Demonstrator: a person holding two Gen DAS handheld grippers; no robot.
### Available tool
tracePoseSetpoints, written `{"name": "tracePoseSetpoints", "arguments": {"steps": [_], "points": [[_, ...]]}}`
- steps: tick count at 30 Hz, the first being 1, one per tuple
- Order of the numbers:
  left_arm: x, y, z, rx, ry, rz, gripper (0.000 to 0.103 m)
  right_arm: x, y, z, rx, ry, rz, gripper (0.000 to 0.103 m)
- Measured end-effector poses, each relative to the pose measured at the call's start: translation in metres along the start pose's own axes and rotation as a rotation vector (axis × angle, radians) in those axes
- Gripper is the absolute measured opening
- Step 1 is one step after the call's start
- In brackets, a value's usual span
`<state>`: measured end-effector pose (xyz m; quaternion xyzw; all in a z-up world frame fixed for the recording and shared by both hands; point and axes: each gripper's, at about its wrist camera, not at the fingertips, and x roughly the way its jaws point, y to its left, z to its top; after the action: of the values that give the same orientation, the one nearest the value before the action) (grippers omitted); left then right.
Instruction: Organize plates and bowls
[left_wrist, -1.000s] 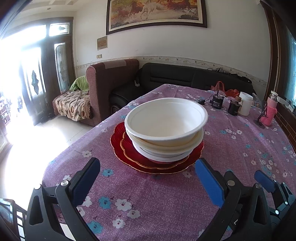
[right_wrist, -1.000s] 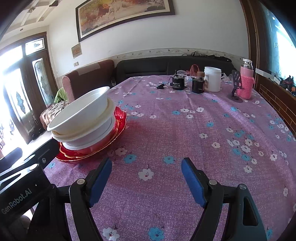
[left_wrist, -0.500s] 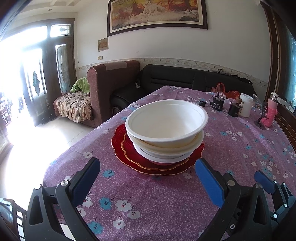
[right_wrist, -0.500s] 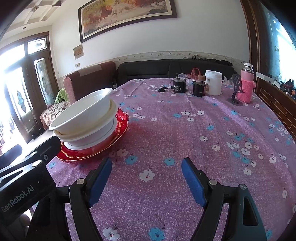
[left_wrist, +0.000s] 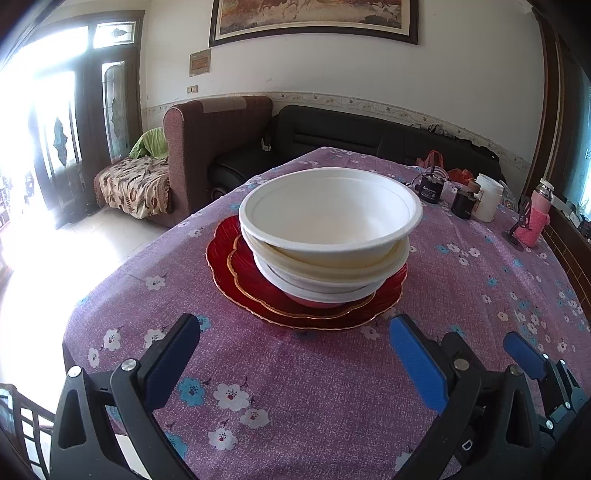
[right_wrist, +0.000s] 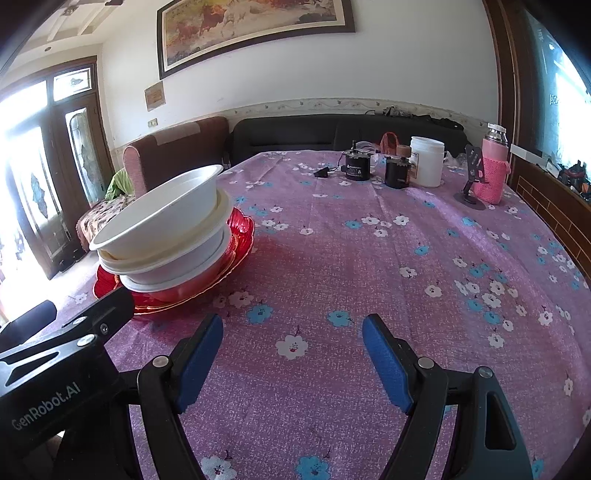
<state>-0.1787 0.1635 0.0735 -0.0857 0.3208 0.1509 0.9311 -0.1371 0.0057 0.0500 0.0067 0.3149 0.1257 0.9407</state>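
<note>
A: Lower edge of the left wrist view: the left gripper (left_wrist: 291, 350), blue-padded fingers (left_wrist: 417, 362) spread wide, nothing between them. And the other?

B: The right gripper (right_wrist: 293, 343), low centre of its own view, fingers likewise spread and empty over bare floral cloth of the worktop (right_wrist: 369, 266).

A: Beyond the left fingers, centre frame: a stack of white bowls (left_wrist: 330, 236), the top one sitting slightly askew, nested on two scalloped red plates (left_wrist: 229, 254) with gold rims. No finger touches it.

B: Judged from this, the stacking appears largely done: bowls and plates share one pile. Whether it must be straightened or carried elsewhere cannot be told.

A: What does each view add?

B: The left view shows the top bowl's empty interior and both plate rims. The right view shows the pile in profile at left of frame, a reddish bowl (right_wrist: 192, 284) at its base, and more clearly the upper-right clutter: two black cylinders (right_wrist: 356, 166), a white jar (right_wrist: 426, 166), a pink-sleeved bottle (right_wrist: 491, 177) and a phone stand (right_wrist: 471, 177), well apart from the stack.
</note>
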Motion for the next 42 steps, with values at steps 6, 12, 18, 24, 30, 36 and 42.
{"name": "tracePoseSetpoints", "arguments": {"steps": [6,12,18,24,30,36,42], "points": [[0.005,0.006,-0.001,-0.016,0.011,-0.011,0.103,0.003,0.003,0.002,-0.005,0.000,-0.006,0.082],[0.008,0.010,0.000,-0.023,0.019,-0.011,0.103,0.005,0.006,0.002,-0.013,0.005,-0.007,0.082],[0.000,0.013,0.003,-0.035,-0.038,0.024,0.103,0.007,0.006,0.003,-0.014,0.013,-0.010,0.082],[-0.044,0.023,0.016,-0.068,-0.226,0.036,0.103,0.002,-0.001,0.010,-0.013,-0.008,-0.022,0.082],[-0.036,0.031,0.020,-0.103,-0.161,-0.098,0.103,-0.002,-0.001,0.013,-0.016,-0.006,-0.005,0.082],[-0.020,0.019,0.018,-0.036,-0.072,-0.049,0.103,-0.008,0.009,0.011,-0.054,-0.014,0.012,0.082],[-0.019,0.013,0.014,-0.028,-0.048,-0.036,0.103,-0.006,0.009,0.009,-0.062,-0.006,0.027,0.082]]}}
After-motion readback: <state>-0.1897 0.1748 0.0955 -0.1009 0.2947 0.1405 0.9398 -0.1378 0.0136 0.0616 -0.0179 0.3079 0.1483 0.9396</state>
